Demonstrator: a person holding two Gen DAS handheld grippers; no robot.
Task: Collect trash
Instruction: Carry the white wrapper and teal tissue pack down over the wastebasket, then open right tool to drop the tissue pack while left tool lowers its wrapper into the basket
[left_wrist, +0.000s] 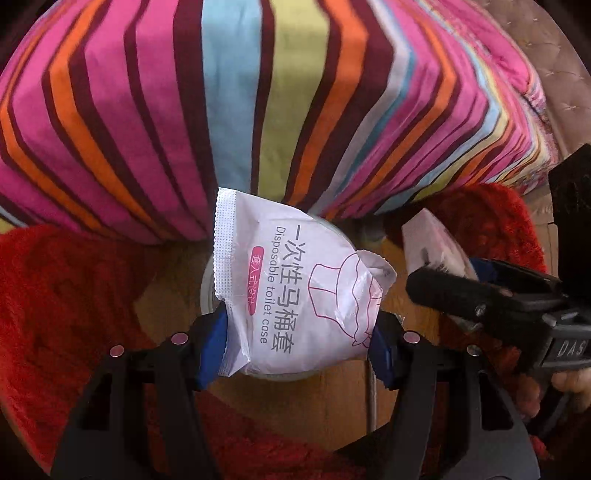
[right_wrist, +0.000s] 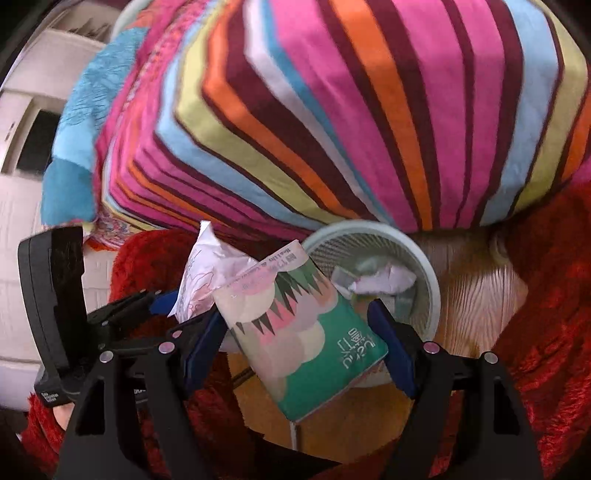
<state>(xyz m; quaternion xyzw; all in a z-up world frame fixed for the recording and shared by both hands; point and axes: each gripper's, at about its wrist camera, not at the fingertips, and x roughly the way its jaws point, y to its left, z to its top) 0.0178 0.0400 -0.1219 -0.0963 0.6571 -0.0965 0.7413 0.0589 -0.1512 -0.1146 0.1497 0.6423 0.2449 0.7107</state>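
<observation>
My left gripper (left_wrist: 297, 338) is shut on a white disposable toilet cover packet (left_wrist: 295, 284) and holds it above a pale green mesh trash bin, whose rim (left_wrist: 207, 280) shows behind the packet. My right gripper (right_wrist: 299, 347) is shut on a green tissue pack (right_wrist: 306, 339) and holds it at the near left rim of the same bin (right_wrist: 432, 280), which has crumpled paper (right_wrist: 384, 280) inside. The white packet also shows in the right wrist view (right_wrist: 207, 273), with the left gripper (right_wrist: 162, 306) just left of the tissue pack. The right gripper also shows in the left wrist view (left_wrist: 443, 284).
A bed with a striped multicoloured cover (left_wrist: 258, 110) rises right behind the bin. A red shaggy rug (left_wrist: 66, 295) lies on both sides on the wooden floor (right_wrist: 476, 273). A white cabinet (right_wrist: 22, 129) stands at the left.
</observation>
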